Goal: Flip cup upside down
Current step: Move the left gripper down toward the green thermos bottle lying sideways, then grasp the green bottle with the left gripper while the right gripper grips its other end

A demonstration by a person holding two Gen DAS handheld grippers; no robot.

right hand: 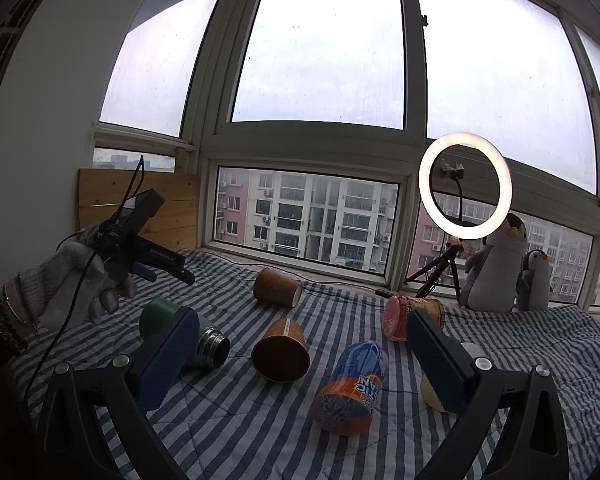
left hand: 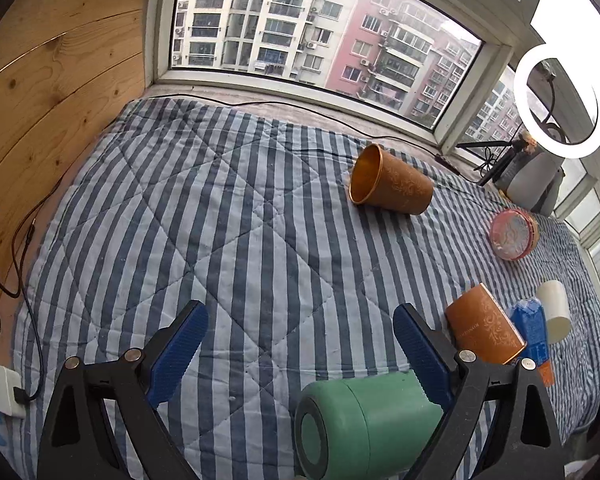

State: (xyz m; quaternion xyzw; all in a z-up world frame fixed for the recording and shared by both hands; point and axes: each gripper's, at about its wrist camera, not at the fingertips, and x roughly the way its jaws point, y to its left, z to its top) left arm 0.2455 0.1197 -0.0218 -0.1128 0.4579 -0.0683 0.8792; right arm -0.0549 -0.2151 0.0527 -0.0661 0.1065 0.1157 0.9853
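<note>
Several cups lie on their sides on the striped quilt. A copper cup lies far ahead, mouth to the left; it also shows in the right wrist view. A second copper cup lies near right, also in the right wrist view. A green flask lies just below my open, empty left gripper. My right gripper is open and empty, above the quilt. The left gripper appears there in a gloved hand.
A blue-orange cup, a pink-lidded cup, and a white cup lie on the quilt at the right. A ring light on a tripod and penguin toys stand by the window. Cables run along the wooden panel.
</note>
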